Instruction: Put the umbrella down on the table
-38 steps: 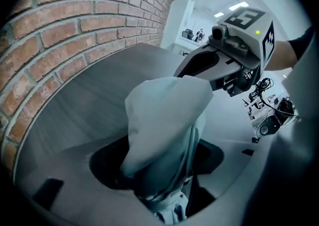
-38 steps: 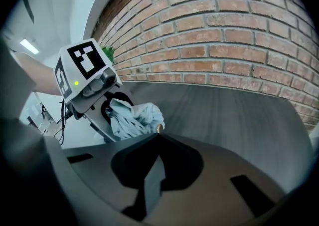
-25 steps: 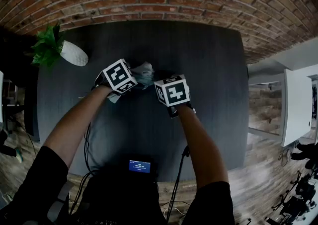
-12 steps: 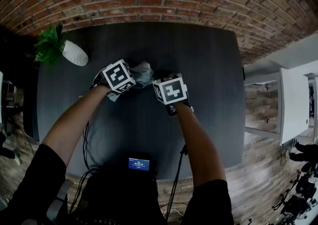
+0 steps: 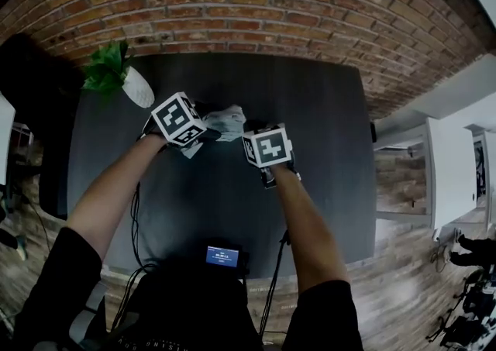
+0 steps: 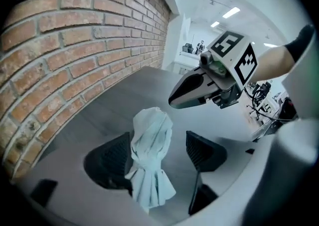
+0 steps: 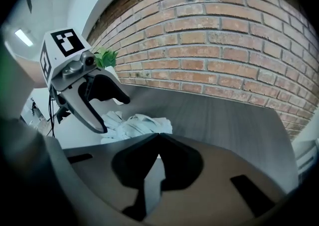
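A pale, folded umbrella [image 5: 225, 119] lies bundled on the dark table [image 5: 318, 117]. My left gripper [image 5: 203, 129] hangs just above it with its jaws wide open. In the left gripper view the umbrella [image 6: 149, 155] shows between the two pads [image 6: 117, 157], and the right pad is well clear of the cloth. My right gripper [image 5: 260, 134] hovers beside the umbrella's right end. Its jaws are shut together [image 7: 158, 142] with nothing in them, and the umbrella [image 7: 137, 124] lies just beyond them.
A potted green plant in a white pot [image 5: 128, 82] stands at the table's far left corner. A brick wall [image 5: 232, 8] runs behind the table. A small lit screen [image 5: 225, 255] and cables sit at the near edge, by my body.
Both grippers have risen a little off the umbrella, which stays lying on the table. The head view has shifted slightly.
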`<state>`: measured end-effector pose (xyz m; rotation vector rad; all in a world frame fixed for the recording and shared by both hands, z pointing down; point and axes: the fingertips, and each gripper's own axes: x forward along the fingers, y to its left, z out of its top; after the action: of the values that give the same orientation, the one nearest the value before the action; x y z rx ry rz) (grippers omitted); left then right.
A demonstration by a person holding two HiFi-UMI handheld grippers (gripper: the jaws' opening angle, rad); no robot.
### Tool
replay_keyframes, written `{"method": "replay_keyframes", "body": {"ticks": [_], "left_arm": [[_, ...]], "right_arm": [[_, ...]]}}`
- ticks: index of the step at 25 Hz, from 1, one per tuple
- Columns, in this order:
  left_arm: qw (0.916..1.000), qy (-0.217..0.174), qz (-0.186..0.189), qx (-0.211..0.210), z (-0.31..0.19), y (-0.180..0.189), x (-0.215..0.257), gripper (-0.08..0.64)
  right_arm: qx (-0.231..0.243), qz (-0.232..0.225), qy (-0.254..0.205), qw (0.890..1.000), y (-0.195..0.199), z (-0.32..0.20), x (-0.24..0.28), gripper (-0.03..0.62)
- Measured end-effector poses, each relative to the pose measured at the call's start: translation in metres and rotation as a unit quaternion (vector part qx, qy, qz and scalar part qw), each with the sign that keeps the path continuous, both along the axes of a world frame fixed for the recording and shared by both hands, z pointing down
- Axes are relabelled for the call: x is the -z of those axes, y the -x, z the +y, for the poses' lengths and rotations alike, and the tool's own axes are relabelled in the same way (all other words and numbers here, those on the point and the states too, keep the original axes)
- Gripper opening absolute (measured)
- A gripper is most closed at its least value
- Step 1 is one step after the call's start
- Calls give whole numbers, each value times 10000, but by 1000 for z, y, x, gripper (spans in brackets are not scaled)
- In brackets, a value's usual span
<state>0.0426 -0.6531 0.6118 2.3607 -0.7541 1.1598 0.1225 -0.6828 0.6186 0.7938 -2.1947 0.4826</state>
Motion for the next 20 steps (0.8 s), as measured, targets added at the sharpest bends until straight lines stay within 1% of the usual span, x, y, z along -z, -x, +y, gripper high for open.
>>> {"method": "replay_keyframes", "body": {"ticks": [2,3,5,6,7,8,11,12,14,16,18,20], "left_arm": [[9998,-14,187,95,13,5,13,351],[9995,-49,282,147,20,8,20,302],[9984,-141,475,260,34,13,33,276],[9977,-194,570,320,42,16,40,247],[9968,-258,660,379,50,18,46,233],[9958,-337,737,436,57,21,52,195],[9927,-576,911,550,81,30,66,26],[9917,-610,981,563,89,31,70,5],[9898,-658,1123,572,104,34,76,3],[9884,-804,1176,527,117,36,83,3],[9867,-991,1197,470,131,37,90,3],[9834,-1149,1311,512,147,37,96,3]], "right_arm": [[15,-7,-70,10000,3,9,10,8],[20,-10,-93,10000,5,14,14,8],[49,-32,-119,9999,10,28,22,8],[75,-47,-134,9999,12,36,25,8],[102,-66,-154,9998,15,45,28,8],[126,-94,-173,9997,19,54,31,8],[178,-205,-232,9994,29,79,40,8],[192,-244,-259,9992,32,87,43,8],[220,-348,-332,9986,40,100,50,8],[257,-472,-452,9975,49,113,61,8],[330,-573,-653,9957,57,127,73,8],[443,-629,-901,9930,63,143,82,8]]}}
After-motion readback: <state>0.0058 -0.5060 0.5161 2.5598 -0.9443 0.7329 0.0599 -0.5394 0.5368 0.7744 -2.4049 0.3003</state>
